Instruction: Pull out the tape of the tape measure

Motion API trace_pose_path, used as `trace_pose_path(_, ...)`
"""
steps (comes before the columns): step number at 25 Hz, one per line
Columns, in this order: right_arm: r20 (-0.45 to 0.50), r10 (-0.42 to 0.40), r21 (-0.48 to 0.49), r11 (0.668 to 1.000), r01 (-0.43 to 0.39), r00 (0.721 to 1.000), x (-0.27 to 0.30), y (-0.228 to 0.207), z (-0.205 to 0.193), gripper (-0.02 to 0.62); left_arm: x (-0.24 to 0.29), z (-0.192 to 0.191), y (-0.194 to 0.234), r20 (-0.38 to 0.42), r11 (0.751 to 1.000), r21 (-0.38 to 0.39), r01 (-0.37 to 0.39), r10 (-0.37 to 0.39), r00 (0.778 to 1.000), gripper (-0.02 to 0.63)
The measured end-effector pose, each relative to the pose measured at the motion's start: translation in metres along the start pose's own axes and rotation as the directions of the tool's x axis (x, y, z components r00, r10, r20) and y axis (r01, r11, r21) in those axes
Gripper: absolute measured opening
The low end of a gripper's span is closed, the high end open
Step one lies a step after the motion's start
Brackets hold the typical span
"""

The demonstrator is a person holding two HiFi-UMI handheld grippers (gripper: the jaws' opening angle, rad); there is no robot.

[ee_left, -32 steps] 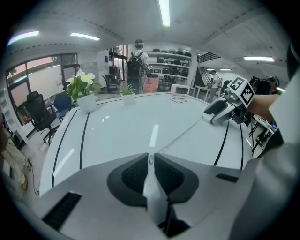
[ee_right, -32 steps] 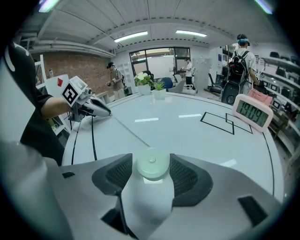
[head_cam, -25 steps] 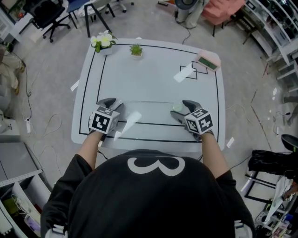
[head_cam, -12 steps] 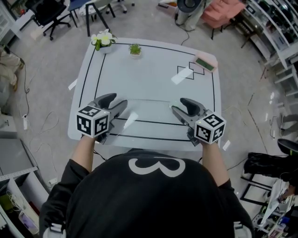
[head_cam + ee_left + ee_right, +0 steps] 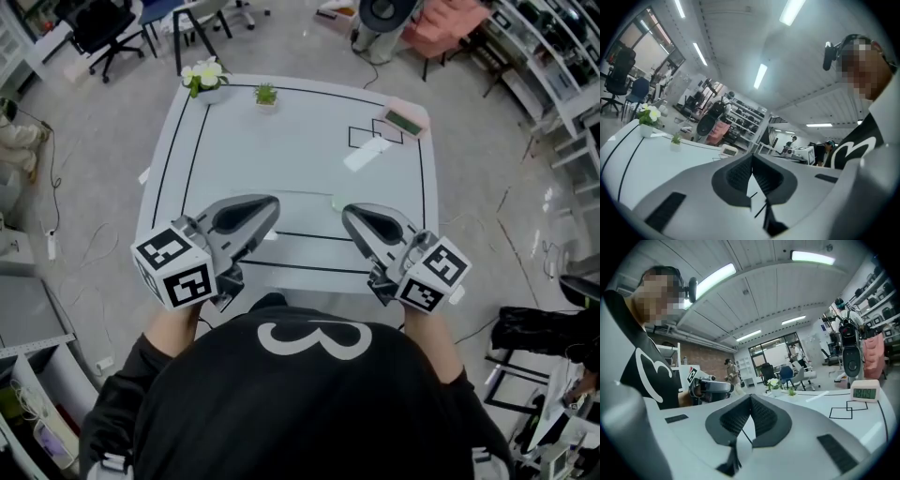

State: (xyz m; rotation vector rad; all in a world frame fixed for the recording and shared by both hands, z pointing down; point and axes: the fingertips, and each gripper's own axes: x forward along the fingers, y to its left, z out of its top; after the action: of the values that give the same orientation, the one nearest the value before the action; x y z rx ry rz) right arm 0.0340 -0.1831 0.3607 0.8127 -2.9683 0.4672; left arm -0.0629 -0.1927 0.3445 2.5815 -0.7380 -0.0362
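Observation:
A small pale green thing, possibly the tape measure, lies on the white table between my two grippers and free of both. A faint thin line runs left from it; I cannot tell whether that is the tape. My left gripper and right gripper hang raised above the table's near edge, pointing roughly level. Their jaws have just been closing and now stand shut with nothing between them, as the left gripper view and the right gripper view both show.
A pot of white flowers and a small green plant stand at the table's far edge. A pink digital clock sits at the far right corner beside drawn squares and a white strip. Chairs and shelves ring the table.
Both grippers have risen from the table toward the head camera and tilted up to level. Their jaws, open before, are now shut. The pale green thing stayed on the table.

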Motion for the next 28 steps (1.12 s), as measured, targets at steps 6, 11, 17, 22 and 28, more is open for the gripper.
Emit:
trace_pose_path(6, 0.041, 0.061, -0.032, 0.998, -0.059, 0.997, -0.016, 0.035, 0.017, 0.009, -0.002, 0.010, -0.051, 0.044, 0.994, 0.075, 0.083, -0.086, 0.995, 0.003)
trace_pose_path(11, 0.056, 0.077, -0.033, 0.997, -0.075, 0.996, -0.033, 0.049, 0.012, 0.009, -0.002, -0.001, -0.069, 0.040, 0.994, 0.083, 0.074, -0.078, 0.996, 0.003)
trace_pose_path(17, 0.041, 0.089, -0.041, 0.995, -0.087, 0.995, -0.034, 0.050, 0.007, 0.009, -0.003, -0.009, -0.070, 0.041, 0.995, 0.087, 0.040, -0.044, 0.998, 0.003)
trace_pose_path(22, 0.012, 0.082, -0.074, 0.994, -0.081, 0.997, -0.032, 0.053, 0.006, 0.009, -0.006, -0.015, -0.066, 0.023, 0.994, 0.106, -0.002, -0.001, 1.000, 0.003)
trace_pose_path(28, -0.013, 0.057, -0.109, 0.992, -0.058, 0.998, -0.033, 0.053, 0.014, 0.009, -0.009, -0.007, -0.068, 0.043, 0.992, 0.125, -0.003, -0.003, 0.999, 0.003)
